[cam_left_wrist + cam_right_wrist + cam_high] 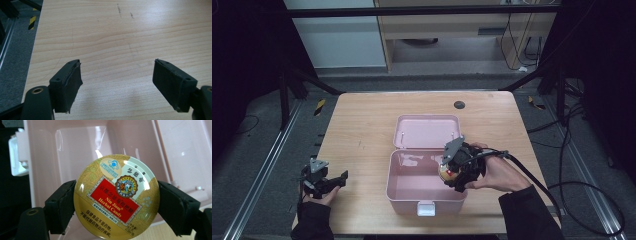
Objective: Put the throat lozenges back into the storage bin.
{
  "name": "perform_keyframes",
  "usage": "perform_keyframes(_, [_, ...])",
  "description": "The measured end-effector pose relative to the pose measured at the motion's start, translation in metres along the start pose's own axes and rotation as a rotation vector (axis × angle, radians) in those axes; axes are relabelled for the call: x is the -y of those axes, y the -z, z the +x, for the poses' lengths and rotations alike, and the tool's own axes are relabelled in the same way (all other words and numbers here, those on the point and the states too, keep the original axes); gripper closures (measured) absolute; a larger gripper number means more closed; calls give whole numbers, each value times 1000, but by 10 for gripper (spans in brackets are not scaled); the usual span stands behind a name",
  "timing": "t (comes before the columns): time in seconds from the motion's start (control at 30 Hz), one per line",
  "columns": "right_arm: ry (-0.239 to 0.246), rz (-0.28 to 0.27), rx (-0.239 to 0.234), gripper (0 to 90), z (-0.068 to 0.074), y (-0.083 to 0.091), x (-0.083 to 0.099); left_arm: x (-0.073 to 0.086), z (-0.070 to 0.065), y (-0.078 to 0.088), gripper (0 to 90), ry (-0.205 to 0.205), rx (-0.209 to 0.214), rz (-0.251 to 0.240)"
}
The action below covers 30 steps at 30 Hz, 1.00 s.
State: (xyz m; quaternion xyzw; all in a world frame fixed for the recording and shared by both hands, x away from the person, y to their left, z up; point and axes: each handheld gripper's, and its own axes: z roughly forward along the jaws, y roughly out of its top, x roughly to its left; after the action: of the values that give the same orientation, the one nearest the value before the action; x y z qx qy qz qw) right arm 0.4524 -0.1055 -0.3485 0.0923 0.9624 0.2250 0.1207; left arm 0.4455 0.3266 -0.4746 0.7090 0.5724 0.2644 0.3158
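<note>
The right tongs (451, 176) are squeezed tight on a round candy tin (117, 197). The tin is gold, with a red label in the middle and a pale green patch near the top. One black jaw presses on each side of it, so the tin sits flat between them with its lid facing the camera in the right gripper view.

The tin hangs over the open pink box (412, 192), near the box's right wall. The box stands in the middle of the desk (362, 125), and its lid (428, 131) is flipped back and lies flat behind it (you can see two small hinges where they join). A little white latch (426, 207) sticks out on the front of the box. The inside of the box looks shiny and bare where it shows.

The left tongs (343, 177) are far from the box, low over the left edge of the desk. Their jaws are spread wide apart with nothing between them, just the light wood grain below in the left gripper view.
</note>
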Motion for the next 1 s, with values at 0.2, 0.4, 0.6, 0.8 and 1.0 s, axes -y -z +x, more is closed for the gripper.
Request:
perform_keyframes(0.2, [6,19,-20,206,1,-14,2,0,0,0,222,0,0,-2])
perform_keyframes(0.4, [6,39,-29,206,2,-22,6,0,0,0,222,-5,0,1])
perform_keyframes(0.6, [11,59,-41,206,3,-31,6,0,0,0,222,-3,-1,0])
perform_keyframes(0.8, [14,76,-50,205,3,-37,5,0,0,0,222,-4,0,0])
perform_keyframes(1.0, [-14,88,-60,205,1,-43,11,0,0,0,222,-7,0,1])
